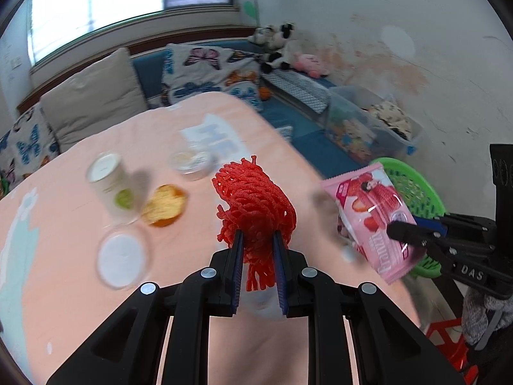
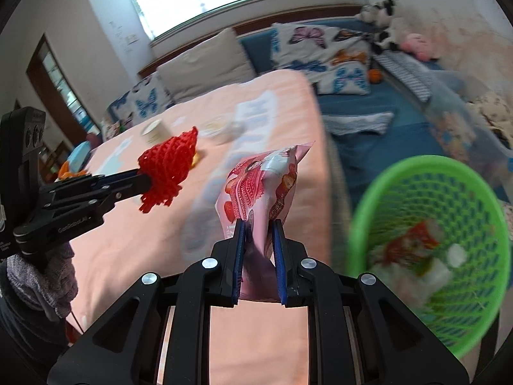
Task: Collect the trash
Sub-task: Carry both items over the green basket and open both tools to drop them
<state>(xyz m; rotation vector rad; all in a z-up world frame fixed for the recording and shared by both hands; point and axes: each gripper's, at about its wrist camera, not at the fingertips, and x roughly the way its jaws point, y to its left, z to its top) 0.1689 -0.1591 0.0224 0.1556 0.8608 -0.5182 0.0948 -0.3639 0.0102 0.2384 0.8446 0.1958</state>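
Note:
My left gripper (image 1: 258,235) is shut on a red foam fruit net (image 1: 255,199), held up over the pink table (image 1: 64,304). From the right wrist view the same net (image 2: 168,166) hangs at the left in the left gripper (image 2: 146,181). My right gripper (image 2: 258,224) is shut on a pink strawberry snack wrapper (image 2: 261,186), which stands up between its blue pads. That wrapper (image 1: 372,215) shows at the right of the left wrist view, pinched by the right gripper (image 1: 392,229). A green mesh basket (image 2: 426,243) with several scraps inside sits just right of the wrapper, past the table edge.
On the table lie a tipped paper cup (image 1: 110,183), a round white lid (image 1: 121,258), an orange peel (image 1: 163,205) and a small clear tub (image 1: 190,160). Behind are a blue sofa with butterfly cushions (image 1: 208,70), plush toys and a clear storage box (image 1: 368,122). A red stool (image 1: 449,337) stands low right.

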